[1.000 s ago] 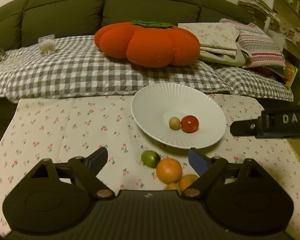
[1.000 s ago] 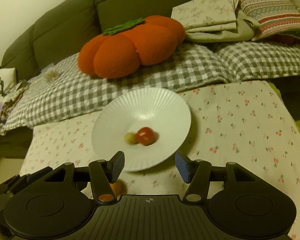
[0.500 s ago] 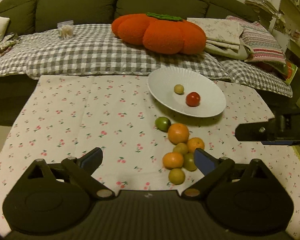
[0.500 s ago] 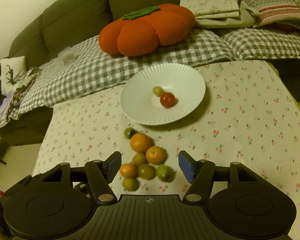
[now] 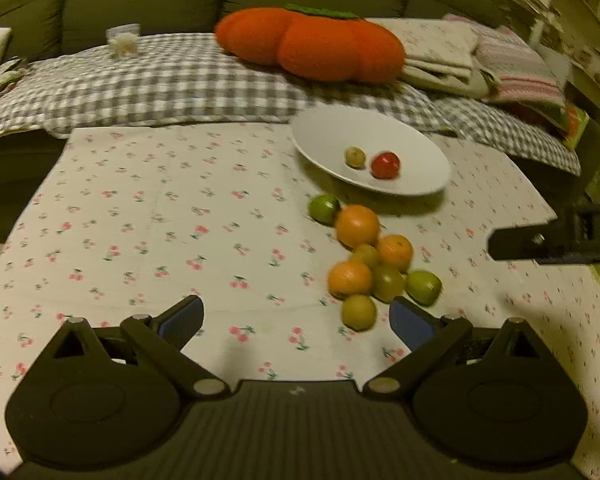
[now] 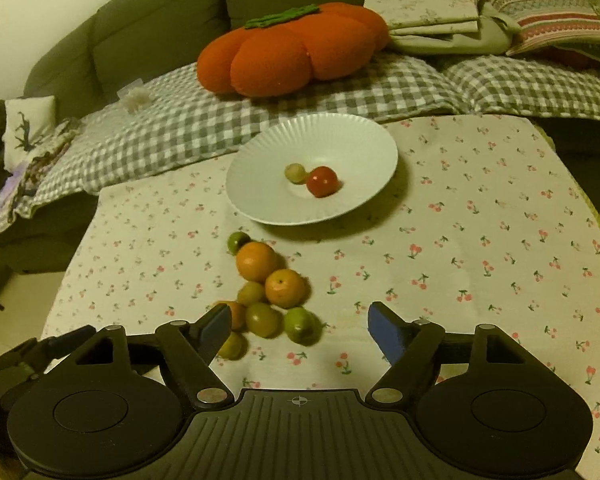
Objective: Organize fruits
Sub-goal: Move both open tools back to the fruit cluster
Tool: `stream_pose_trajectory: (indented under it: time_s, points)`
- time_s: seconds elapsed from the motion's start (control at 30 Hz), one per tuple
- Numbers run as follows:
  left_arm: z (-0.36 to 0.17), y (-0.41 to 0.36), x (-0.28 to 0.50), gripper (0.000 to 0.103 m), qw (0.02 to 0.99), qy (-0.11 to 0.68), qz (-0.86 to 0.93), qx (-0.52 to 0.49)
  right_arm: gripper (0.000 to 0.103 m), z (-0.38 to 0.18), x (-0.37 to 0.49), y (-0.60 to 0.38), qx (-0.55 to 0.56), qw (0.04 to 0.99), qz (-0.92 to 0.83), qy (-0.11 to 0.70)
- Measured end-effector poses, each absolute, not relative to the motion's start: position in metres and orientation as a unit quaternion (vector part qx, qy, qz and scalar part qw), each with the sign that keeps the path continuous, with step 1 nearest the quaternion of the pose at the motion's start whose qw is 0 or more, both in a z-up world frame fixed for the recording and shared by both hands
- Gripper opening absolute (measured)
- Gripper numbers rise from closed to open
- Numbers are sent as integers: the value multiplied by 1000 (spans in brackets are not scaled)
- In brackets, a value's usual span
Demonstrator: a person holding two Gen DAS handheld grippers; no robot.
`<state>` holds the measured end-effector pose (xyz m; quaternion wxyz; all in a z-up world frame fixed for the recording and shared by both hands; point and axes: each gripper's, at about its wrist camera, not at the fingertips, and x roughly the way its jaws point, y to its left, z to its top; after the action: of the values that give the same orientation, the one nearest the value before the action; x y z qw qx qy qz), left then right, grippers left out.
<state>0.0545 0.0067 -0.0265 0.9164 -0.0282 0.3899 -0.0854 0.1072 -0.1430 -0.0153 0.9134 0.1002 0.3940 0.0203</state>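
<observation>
White ribbed ceramic plate (image 6: 260,200) sits on the cherry-print cloth surface (image 6: 480,240), holding two fruits: one small red tomato (image 6: 321,181) and one small yellow-green round fruit (image 6: 295,172), touching each other. Loose fruit pile lies on the cloth just in front of the plate, apart from it: three oranges, largest orange (image 5: 357,226) at the plate end, plus five green or yellow-green fruits, incl. a dark green lime-like fruit (image 5: 323,207) nearest the plate and a bright green fruit (image 5: 423,287) at the right edge of the pile. Left wrist view shows all eight clearly; right wrist view hides part of one orange and one yellow-green fruit behind its left finger. Left view alone shows the right tool's black body poking in from the right edge, and a shelf at far right. Right view alone shows the plate's ribs sharply and a white embroidered cushion (image 6: 28,124) at left. Both show one orange pumpkin-shaped plush pillow (image 6: 292,52) on the grey checked blanket (image 6: 180,128) over the olive sofa. Left hand-held gripper (image 5: 296,320) hovers low over the cloth, fingers wide apart, nothing held, pile just off its right finger. Right hand-held gripper (image 6: 300,326) hovers above the near end of the pile, wide apart too, holding nothing.
</observation>
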Motion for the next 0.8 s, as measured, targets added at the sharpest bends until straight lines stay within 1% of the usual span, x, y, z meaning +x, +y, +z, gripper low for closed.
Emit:
stream_pose_trajectory:
  time_s: [0.23, 0.4, 0.47, 0.53, 0.7, 0.8]
  points:
    - [-38, -12, 58, 98, 913, 395, -105, -7, 79, -25, 110, -142, 97, 910, 27, 402]
    - [-41, -18, 63, 94, 913, 392, -116, -6, 80, -30, 117, -139, 95, 907, 33, 408]
    - [-44, -20, 64, 83, 911, 393, -123, -7, 80, -33, 120, -139, 98, 906, 32, 411]
    - [-47, -21, 66, 77, 908, 397, -129, -7, 80, -35, 123, -141, 104, 904, 28, 415]
    - [-54, -25, 69, 68, 905, 403, -137, -4, 80, -42, 129, -148, 106, 901, 19, 420]
    - [-57, -27, 70, 60, 904, 405, -136, 3, 79, -46, 130, -150, 101, 901, 18, 421]
